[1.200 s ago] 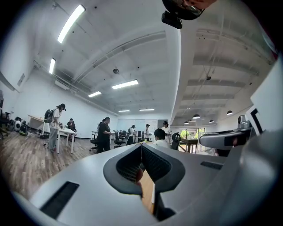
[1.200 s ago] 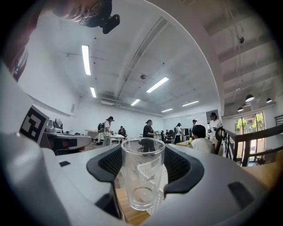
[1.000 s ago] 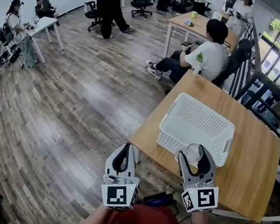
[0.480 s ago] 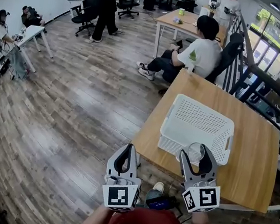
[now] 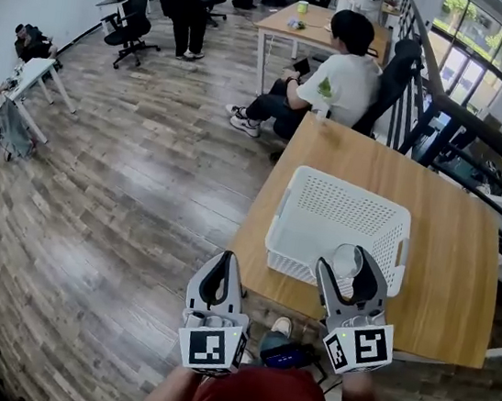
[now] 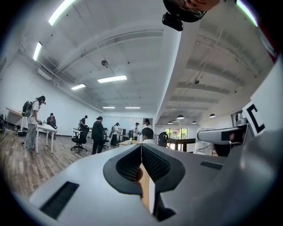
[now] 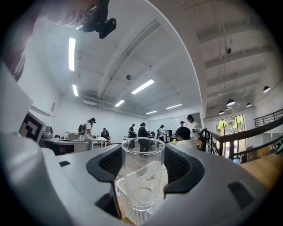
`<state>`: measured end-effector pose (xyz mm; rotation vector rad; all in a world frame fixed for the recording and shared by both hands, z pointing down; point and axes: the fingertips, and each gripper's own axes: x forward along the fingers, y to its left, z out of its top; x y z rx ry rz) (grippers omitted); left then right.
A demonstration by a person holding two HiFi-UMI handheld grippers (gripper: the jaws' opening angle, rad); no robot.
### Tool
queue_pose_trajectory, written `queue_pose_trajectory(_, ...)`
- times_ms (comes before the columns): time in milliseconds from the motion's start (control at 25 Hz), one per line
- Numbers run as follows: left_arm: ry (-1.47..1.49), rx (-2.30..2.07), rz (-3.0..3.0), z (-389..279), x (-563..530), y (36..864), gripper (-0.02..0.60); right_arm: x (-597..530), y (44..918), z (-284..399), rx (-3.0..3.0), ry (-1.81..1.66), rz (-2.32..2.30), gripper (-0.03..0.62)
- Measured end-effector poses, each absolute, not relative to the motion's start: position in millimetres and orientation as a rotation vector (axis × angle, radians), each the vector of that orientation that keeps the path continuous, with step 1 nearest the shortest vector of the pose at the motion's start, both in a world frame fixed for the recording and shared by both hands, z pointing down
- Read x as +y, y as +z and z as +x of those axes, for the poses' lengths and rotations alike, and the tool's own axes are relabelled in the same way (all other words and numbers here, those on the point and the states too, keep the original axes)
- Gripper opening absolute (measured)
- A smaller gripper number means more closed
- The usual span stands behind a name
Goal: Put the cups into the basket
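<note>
A clear glass cup [image 7: 142,174] stands upright between the jaws of my right gripper [image 5: 351,266], which is shut on it. In the head view the cup [image 5: 347,260] hangs over the near rim of the white perforated basket [image 5: 341,219] on the wooden table [image 5: 445,269]. The basket [image 7: 141,207] shows just beneath the cup in the right gripper view. My left gripper [image 5: 215,284] is off the table's left side over the floor, its jaws shut with nothing between them [image 6: 141,165].
A person in a white shirt [image 5: 337,82] sits on a chair at the table's far edge. A black railing [image 5: 464,132] runs behind the table on the right. Other people and desks [image 5: 295,20] stand farther back on the wood floor.
The view has shifted forward toward the table. The right gripper with the cup has stayed over the basket's near rim; the left gripper remains shut beside it.
</note>
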<state>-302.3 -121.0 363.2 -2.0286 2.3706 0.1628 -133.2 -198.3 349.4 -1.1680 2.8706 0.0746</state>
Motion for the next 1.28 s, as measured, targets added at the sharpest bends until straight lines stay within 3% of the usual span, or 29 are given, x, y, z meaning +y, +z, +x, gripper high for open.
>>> queue_pose_trajectory(1280, 0.111, 2.261, -2.206, -222.1, -313.8, 352.4, 0.008, -358.5, 375.9, -96.9, 2.91, -0.03, -1.207, 0.285)
